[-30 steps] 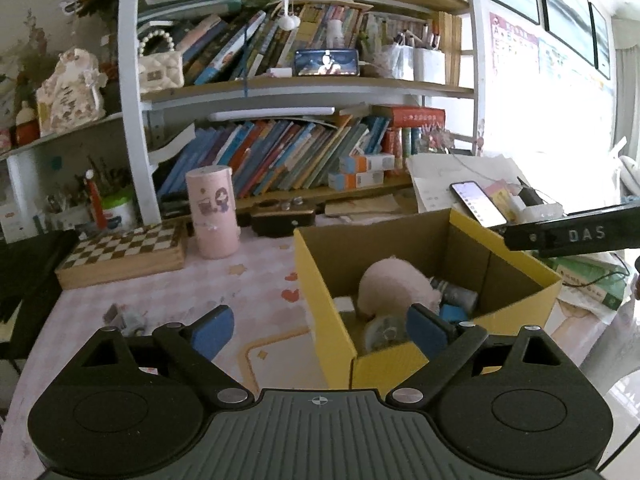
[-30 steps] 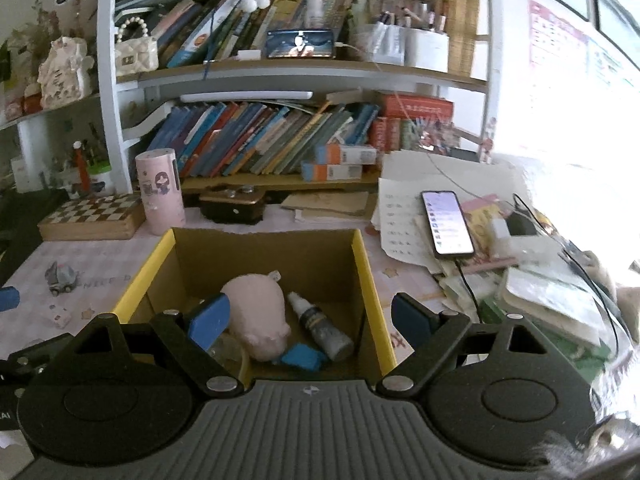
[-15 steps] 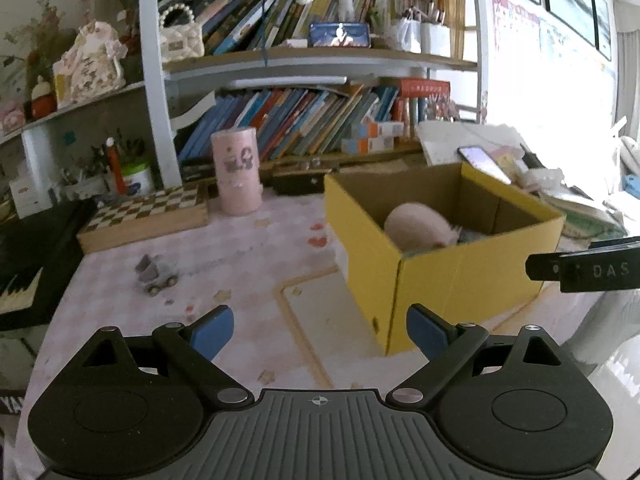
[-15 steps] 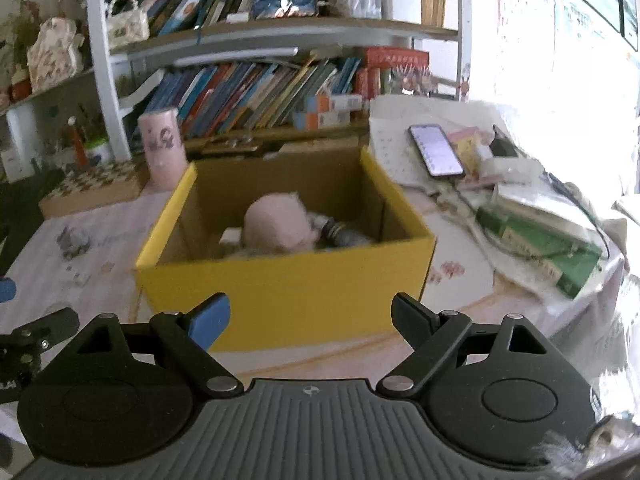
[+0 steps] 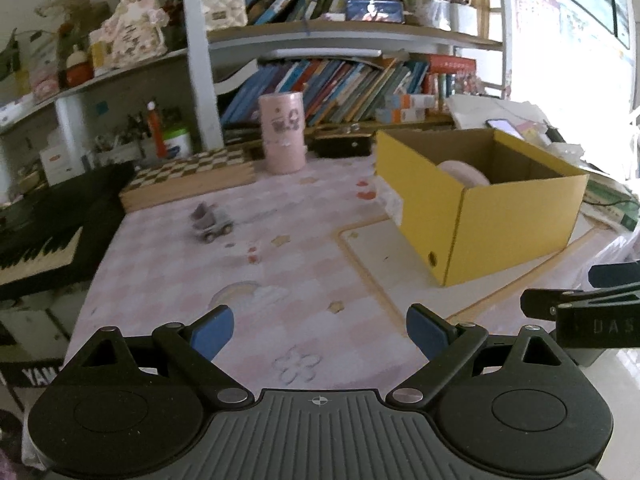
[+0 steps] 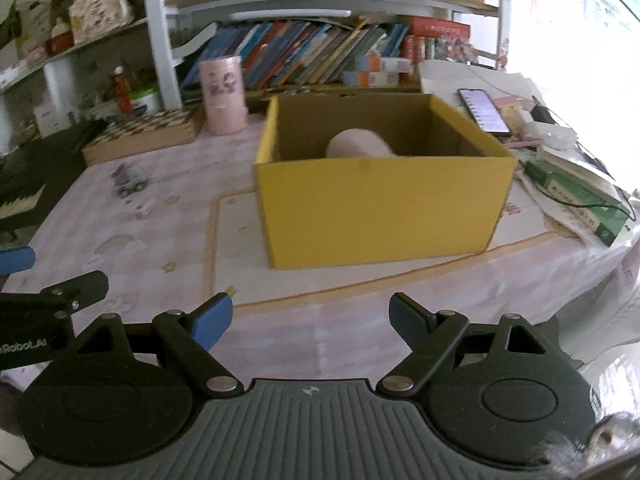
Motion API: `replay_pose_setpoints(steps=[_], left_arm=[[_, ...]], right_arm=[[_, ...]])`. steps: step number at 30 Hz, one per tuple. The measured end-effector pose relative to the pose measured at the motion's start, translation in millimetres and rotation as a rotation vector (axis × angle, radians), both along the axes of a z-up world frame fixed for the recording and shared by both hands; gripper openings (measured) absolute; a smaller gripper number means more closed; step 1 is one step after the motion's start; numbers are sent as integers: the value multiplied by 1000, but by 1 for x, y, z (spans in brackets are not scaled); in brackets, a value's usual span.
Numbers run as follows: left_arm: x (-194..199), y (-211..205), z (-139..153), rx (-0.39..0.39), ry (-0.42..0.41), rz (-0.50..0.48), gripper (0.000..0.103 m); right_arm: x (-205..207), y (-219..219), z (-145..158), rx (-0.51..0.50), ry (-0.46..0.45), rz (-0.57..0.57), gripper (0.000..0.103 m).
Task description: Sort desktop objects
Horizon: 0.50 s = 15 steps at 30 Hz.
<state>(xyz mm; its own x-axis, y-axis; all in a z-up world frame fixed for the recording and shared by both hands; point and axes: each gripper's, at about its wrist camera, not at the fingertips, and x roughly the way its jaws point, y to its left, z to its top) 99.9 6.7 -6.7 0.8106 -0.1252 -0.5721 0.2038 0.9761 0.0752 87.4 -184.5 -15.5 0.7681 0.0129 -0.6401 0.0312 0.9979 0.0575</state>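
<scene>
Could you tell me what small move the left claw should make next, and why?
Probably carry the left claw forward and a little left toward the small toy truck. It appears to be the only loose item on the pink mat, while the yellow box already holds a pink plush. The claw is open and empty, and the truck lies on its side of the box.

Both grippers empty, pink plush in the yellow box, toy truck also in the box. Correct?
Not quite. The toy truck is not in the yellow box; it sits out on the pink table mat, left of the box, as the left wrist view shows. The pink plush is inside, and both grippers are empty.
</scene>
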Motion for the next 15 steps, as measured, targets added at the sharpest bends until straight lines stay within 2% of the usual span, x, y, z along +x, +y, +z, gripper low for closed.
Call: replay_pose_setpoints(steps=[15], left_arm=[[-20, 56, -7, -13, 42, 69, 95]], right_arm=[[-14, 66, -9, -3, 35, 102, 81]])
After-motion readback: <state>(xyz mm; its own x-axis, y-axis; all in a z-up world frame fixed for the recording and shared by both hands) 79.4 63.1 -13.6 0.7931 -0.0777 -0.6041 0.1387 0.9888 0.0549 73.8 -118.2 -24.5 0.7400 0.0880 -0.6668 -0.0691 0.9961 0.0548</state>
